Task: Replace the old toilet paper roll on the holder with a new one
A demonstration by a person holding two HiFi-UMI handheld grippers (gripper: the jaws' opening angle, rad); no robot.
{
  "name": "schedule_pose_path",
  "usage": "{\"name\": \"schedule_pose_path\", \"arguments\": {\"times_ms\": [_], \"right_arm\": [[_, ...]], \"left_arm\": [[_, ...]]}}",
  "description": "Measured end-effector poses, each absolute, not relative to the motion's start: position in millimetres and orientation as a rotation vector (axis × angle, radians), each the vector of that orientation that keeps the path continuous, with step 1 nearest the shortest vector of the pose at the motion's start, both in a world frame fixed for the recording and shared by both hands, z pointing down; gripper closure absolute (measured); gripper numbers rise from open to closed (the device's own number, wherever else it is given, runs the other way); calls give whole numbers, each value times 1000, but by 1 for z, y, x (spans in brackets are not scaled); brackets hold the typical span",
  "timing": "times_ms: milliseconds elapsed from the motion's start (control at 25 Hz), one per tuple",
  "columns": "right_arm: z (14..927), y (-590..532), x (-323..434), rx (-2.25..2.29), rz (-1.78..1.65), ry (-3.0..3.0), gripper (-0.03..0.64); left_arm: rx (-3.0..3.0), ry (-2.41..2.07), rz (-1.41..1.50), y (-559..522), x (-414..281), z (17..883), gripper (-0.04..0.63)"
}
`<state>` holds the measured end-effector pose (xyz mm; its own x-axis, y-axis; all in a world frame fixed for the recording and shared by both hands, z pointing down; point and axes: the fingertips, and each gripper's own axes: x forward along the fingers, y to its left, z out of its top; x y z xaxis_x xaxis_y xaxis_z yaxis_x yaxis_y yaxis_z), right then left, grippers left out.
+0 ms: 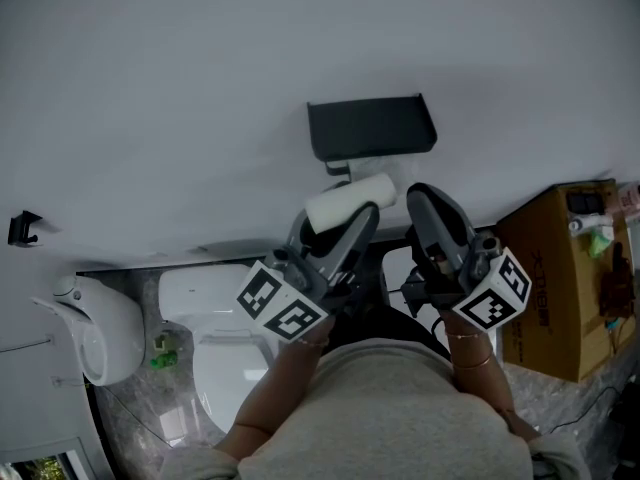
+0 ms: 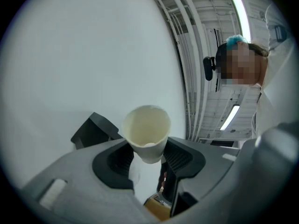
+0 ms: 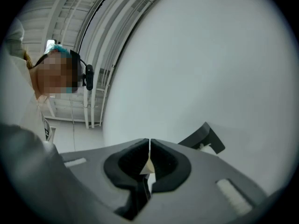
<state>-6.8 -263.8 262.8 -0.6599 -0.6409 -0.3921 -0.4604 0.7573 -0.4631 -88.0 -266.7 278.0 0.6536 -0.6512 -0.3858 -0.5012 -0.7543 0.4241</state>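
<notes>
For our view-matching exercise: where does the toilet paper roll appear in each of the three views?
Head view: toilet paper roll centre, under the black holder, in the left gripper.
Left gripper view: toilet paper roll centre, end-on between the jaws.
Right gripper view: not in it.
Shared landmark: black holder, in all three.

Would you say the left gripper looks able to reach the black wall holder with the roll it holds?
Probably yes: the left gripper holds the roll just below the black holder, with nothing between them, and the right gripper, jaws shut, sits off to one side.
</notes>
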Motion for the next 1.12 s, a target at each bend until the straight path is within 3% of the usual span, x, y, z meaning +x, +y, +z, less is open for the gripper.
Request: {"name": "schedule_pose_path", "arguments": {"times_ms": [1120], "right_arm": [[274, -266, -33, -807, -396, 2583, 614]], "left_arm": [[2577, -1003, -759, -273, -99, 282, 385]]}}
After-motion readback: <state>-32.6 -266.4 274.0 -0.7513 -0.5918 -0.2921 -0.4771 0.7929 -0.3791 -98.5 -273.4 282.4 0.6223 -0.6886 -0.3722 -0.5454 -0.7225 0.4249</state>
